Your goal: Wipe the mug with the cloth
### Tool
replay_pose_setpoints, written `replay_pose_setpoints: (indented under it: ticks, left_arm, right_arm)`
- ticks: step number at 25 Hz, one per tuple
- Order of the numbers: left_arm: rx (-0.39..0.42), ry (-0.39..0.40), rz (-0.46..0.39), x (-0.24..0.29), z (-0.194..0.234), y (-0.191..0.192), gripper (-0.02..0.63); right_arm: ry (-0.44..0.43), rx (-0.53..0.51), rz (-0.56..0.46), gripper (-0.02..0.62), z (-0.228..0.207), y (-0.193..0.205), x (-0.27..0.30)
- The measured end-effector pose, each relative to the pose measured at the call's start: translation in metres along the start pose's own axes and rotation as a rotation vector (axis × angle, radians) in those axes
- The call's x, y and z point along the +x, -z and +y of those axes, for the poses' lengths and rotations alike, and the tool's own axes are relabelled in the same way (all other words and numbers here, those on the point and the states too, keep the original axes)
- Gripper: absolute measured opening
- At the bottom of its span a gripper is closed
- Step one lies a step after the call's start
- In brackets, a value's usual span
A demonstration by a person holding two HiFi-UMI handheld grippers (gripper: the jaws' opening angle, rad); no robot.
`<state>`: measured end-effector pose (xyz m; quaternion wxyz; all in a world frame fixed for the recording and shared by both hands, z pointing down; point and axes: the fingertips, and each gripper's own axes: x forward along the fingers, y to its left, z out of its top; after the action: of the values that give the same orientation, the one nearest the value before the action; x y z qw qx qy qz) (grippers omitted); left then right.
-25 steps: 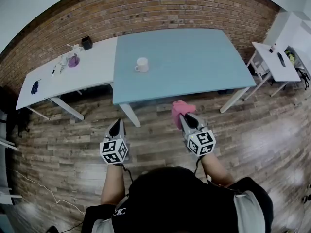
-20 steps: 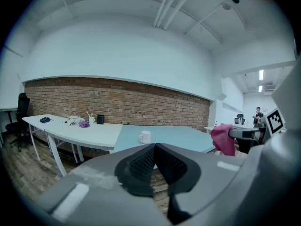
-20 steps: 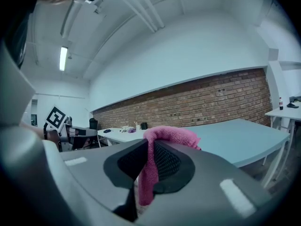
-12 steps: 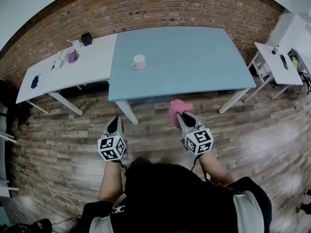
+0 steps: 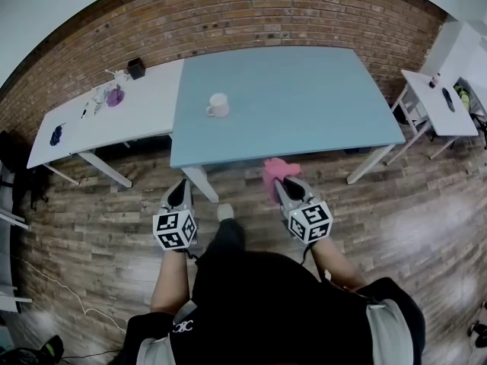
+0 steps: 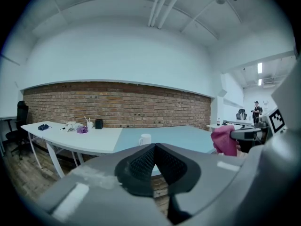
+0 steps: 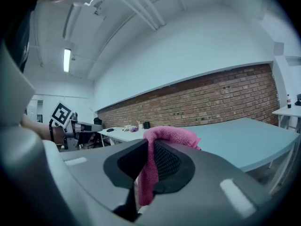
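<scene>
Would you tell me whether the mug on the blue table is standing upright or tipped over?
Upright: the mug stands on its base on the blue table, its open rim facing up in the head view.

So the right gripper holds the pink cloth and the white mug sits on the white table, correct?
Not quite: the right gripper does hold the pink cloth, but the white mug sits on the light blue table, as the head view shows.

A blue table [image 5: 304,105] stands just ahead of the right gripper [image 5: 281,185]; a white table [image 5: 144,109] ahead-left of the left gripper [image 5: 181,185]; brick wall [image 5: 266,14] beyond.
</scene>
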<state>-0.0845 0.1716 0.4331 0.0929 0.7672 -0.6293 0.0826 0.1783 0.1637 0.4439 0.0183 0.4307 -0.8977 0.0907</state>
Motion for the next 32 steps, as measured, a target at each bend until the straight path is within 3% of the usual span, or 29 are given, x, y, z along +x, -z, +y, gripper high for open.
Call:
replay_pose_setpoints:
  ticks: [11, 20, 25, 32]
  left_arm:
    - [-0.039, 0.027, 0.001, 0.093, 0.046, -0.004, 0.008]
    - [-0.075, 0.07, 0.057, 0.183, 0.09, 0.011, 0.008]
    - [-0.079, 0.127, 0.092, 0.238, 0.114, -0.001, 0.008]
    - [-0.04, 0.276, 0.137, 0.294, 0.124, -0.015, 0.008]
  right_arm:
    - [0.019, -0.039, 0.038, 0.044, -0.03, -0.007, 0.083]
    - [0.034, -0.038, 0.107, 0.044, -0.054, -0.001, 0.17]
    - [0.047, -0.012, 0.146, 0.044, -0.067, -0.007, 0.219]
    - [0.088, -0.036, 0.256, 0.044, -0.079, -0.015, 0.285]
